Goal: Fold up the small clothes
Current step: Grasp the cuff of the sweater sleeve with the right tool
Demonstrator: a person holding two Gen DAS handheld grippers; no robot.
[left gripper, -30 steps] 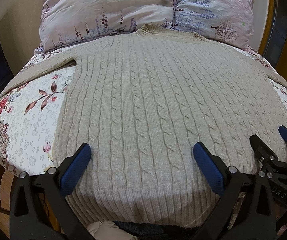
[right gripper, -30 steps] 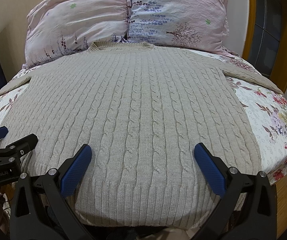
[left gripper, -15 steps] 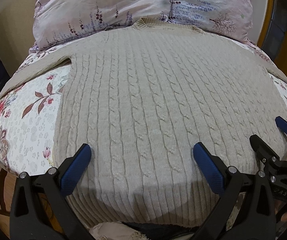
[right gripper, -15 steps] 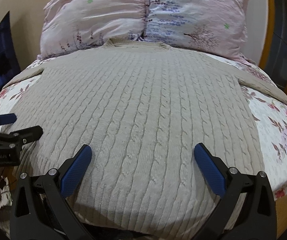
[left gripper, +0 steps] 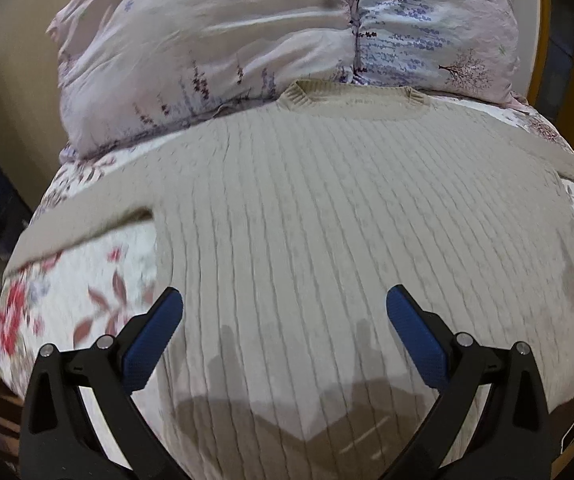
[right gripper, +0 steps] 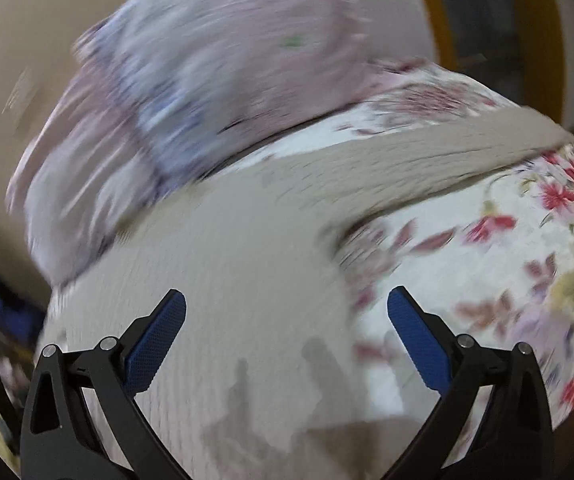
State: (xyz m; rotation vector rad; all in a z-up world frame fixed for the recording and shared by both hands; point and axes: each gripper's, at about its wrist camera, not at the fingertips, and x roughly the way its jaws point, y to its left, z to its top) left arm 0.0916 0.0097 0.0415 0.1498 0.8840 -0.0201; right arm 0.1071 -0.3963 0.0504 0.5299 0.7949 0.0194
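Both sets of blue pads are spread wide with nothing in them: left gripper (left gripper: 285, 336) over the sweater (left gripper: 347, 220) body, right gripper (right gripper: 287, 336) over its side edge. The sweater's flat on the floral bedspread (right gripper: 487, 264), collar at 12 o'clock by the pillows (left gripper: 247, 40). I'd pinch the right sleeve (right gripper: 427, 152) at 2 o'clock by its edge, 1 layer only, then fold inward.
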